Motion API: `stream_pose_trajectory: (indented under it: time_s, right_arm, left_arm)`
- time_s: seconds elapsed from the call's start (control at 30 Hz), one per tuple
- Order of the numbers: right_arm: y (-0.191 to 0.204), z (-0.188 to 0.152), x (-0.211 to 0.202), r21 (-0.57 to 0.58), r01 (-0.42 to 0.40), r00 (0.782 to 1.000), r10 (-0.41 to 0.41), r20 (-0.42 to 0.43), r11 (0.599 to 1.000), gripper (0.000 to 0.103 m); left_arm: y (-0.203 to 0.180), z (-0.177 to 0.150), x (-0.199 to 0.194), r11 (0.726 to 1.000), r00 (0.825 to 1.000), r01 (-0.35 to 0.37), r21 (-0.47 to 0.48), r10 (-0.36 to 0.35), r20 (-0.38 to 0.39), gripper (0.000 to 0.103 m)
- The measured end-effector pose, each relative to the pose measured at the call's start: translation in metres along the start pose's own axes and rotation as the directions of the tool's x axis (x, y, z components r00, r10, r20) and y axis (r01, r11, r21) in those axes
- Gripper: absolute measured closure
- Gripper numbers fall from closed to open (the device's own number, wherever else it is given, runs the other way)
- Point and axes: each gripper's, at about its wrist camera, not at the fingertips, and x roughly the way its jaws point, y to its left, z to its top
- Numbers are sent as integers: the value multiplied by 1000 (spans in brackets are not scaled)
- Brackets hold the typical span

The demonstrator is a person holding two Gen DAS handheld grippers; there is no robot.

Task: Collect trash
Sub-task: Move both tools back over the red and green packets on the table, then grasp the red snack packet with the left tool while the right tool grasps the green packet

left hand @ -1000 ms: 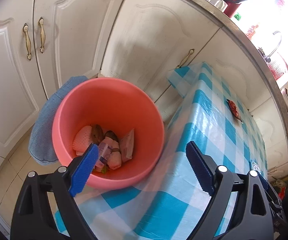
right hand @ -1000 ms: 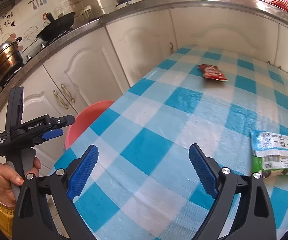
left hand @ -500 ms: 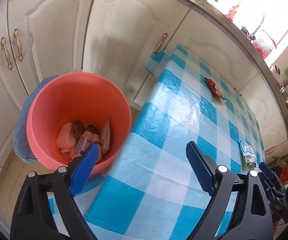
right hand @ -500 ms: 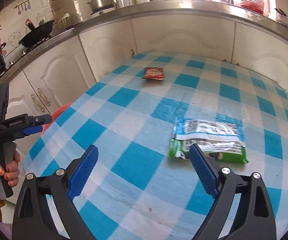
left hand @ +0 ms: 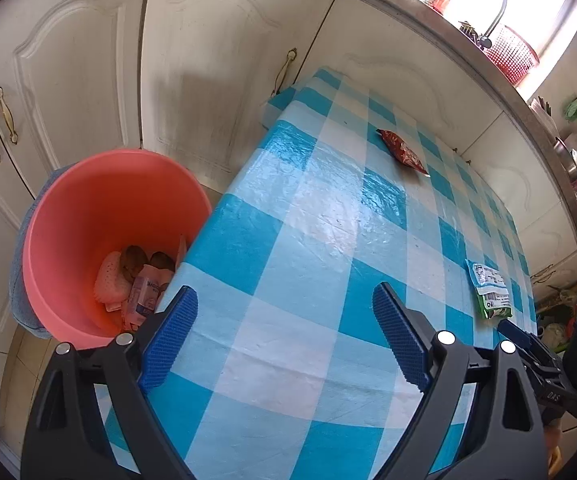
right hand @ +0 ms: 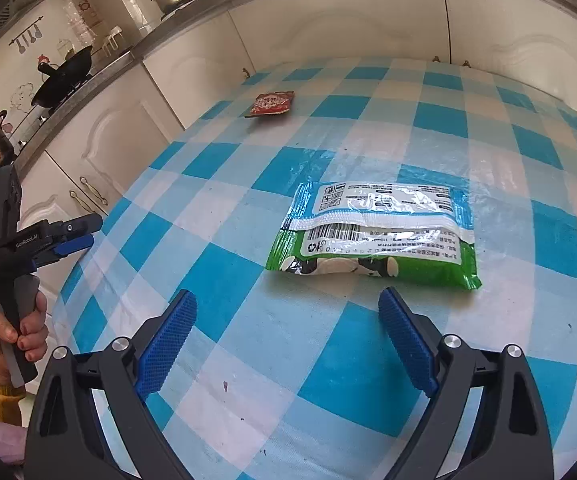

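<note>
A: While the green packet (right hand: 372,236) lies flat mid-bench (right hand: 224,280), what's around?
B: A red packet (right hand: 271,103) well beyond; pink bucket (left hand: 68,216) beside the bench. Right tongs (right hand: 287,344) and left tongs (left hand: 284,336) gape wide, empty, nothing between.

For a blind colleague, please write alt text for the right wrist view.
The open right claw hovers, empty, just short of a green and white packet lying flat on a blue checked tablecloth. A small red packet lies farther back, and the left claw shows at the left edge.
</note>
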Motion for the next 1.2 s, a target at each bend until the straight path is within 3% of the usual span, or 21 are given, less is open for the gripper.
stream_pose_trajectory:
  time_s: [0.4,0.5,0.57,0.77,0.9,1.2]
  right_arm:
    - [-14,51,34,42,-139,990,139,13,989,11]
    - [-19,72,36,39,-137,990,136,24,990,11]
    - [-25,83,28,28,-110,993,109,52,994,11]
    - [-57,94,12,2,108,990,-108,92,994,11]
    - [-75,89,19,22,134,988,-135,71,991,11]
    - [-58,81,39,-116,252,968,-247,51,961,11]
  left_arm:
    - [-18,12,16,1000,1000,-9,24,9,-14,13]
    - [-25,15,20,999,1000,-5,39,6,-19,13]
    - [-27,16,21,999,1000,-1,43,2,-20,13]
    - [-40,22,26,997,1000,2,72,-1,-10,13]
    - [-54,28,34,996,1000,14,93,-14,-10,13]
    - [-105,57,62,984,999,38,172,-41,9,13]
